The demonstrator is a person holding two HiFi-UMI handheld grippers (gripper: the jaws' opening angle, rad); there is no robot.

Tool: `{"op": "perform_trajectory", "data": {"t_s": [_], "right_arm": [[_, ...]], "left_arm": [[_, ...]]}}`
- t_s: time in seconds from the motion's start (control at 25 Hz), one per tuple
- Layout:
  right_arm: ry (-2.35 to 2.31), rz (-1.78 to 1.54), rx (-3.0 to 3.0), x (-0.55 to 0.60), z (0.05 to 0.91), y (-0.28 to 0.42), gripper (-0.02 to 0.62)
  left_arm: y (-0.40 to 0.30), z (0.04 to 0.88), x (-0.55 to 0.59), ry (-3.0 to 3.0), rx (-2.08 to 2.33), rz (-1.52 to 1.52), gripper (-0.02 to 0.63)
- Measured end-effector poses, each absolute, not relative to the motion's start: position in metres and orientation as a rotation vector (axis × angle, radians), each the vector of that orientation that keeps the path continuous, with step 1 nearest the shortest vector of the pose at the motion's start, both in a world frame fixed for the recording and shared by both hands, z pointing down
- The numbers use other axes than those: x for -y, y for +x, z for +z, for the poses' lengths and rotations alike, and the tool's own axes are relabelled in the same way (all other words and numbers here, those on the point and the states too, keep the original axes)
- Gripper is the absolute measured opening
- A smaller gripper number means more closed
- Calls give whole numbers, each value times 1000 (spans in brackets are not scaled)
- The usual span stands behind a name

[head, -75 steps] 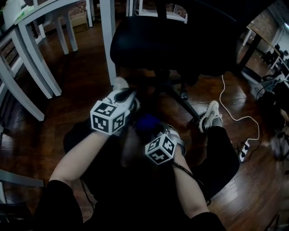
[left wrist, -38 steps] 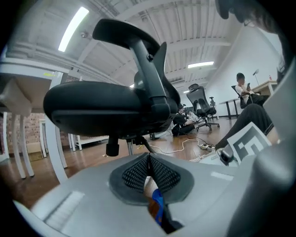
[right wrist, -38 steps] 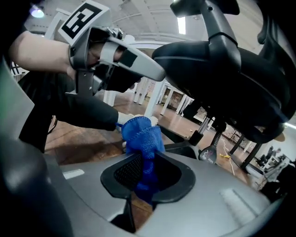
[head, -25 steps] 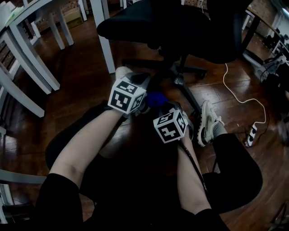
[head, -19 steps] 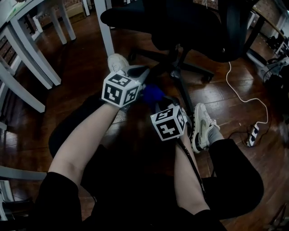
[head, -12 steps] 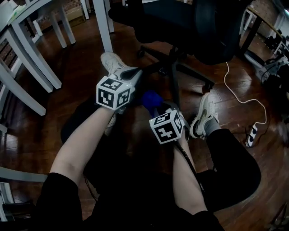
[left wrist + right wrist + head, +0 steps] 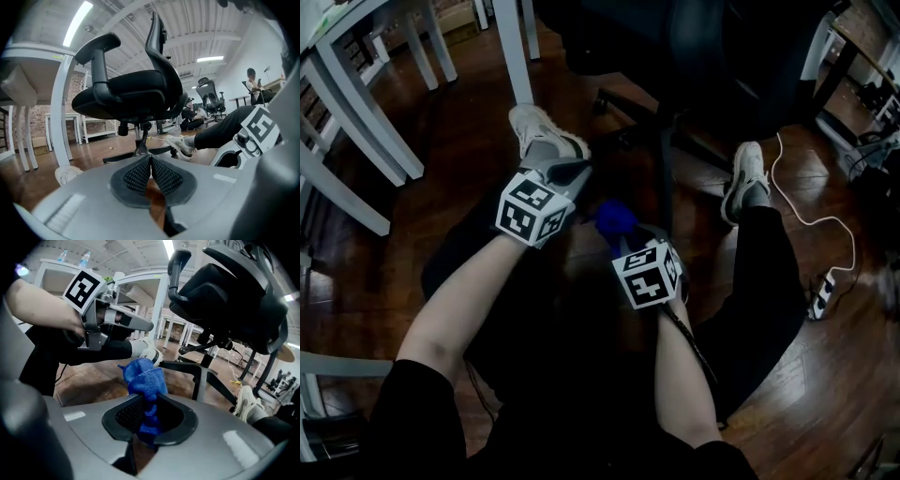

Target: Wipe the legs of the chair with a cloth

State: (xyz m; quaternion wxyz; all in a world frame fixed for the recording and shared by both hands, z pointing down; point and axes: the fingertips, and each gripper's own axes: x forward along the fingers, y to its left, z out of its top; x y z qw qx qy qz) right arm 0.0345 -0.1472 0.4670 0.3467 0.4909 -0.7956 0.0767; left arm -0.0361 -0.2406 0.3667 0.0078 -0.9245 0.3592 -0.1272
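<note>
Holding the blue cloth (image 7: 143,378) tight in the right gripper (image 7: 147,414), both jaws pressed on its lower part, with a soft bunch sticking out in front, most likely for rubbing with the loose end. Aiming that gripper down toward the wooden floor (image 7: 441,178) and at a dark chair leg (image 7: 183,365), low under the black chair (image 7: 126,91), the right way to reach a part so near the ground. Hovering the cloth close beside that leg; not possible to tell whether touching or just apart. Holding the left gripper (image 7: 150,164) closed tight, pads together, nothing between them, pointed nearly level at the chair's middle post and just beside the right gripper; maybe ready to steady a chair on wheels, though only a guess. Sitting low on the floor with a shoe (image 7: 542,131) planted on each side of the chair base, probably for getting near enough and for stopping the chair from rolling off. Paying no mind to the white bench leg (image 7: 514,47) or the white cable (image 7: 825,220), both well apart from the cloth. Judging from all this, wiping only about to start on this one leg, with the other legs not yet done.
</note>
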Motion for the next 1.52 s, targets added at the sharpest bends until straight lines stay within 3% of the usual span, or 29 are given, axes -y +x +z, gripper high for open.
{"op": "perform_trajectory", "data": {"t_s": [0.2, 0.96, 1.2, 1.52], "right_arm": [[1320, 205, 2062, 151, 454, 41, 87], [1378, 108, 1887, 127, 443, 72, 87], [1365, 41, 1856, 139, 444, 84, 86], [1330, -105, 1773, 193, 456, 121, 87]], "left_arm": [[-38, 358, 242, -2940, -1183, -315, 5], [-13, 387, 220, -2970, -1116, -439, 5], [24, 387, 199, -2920, -916, -465, 5], [16, 430, 220, -2981, -967, -525, 5]]}}
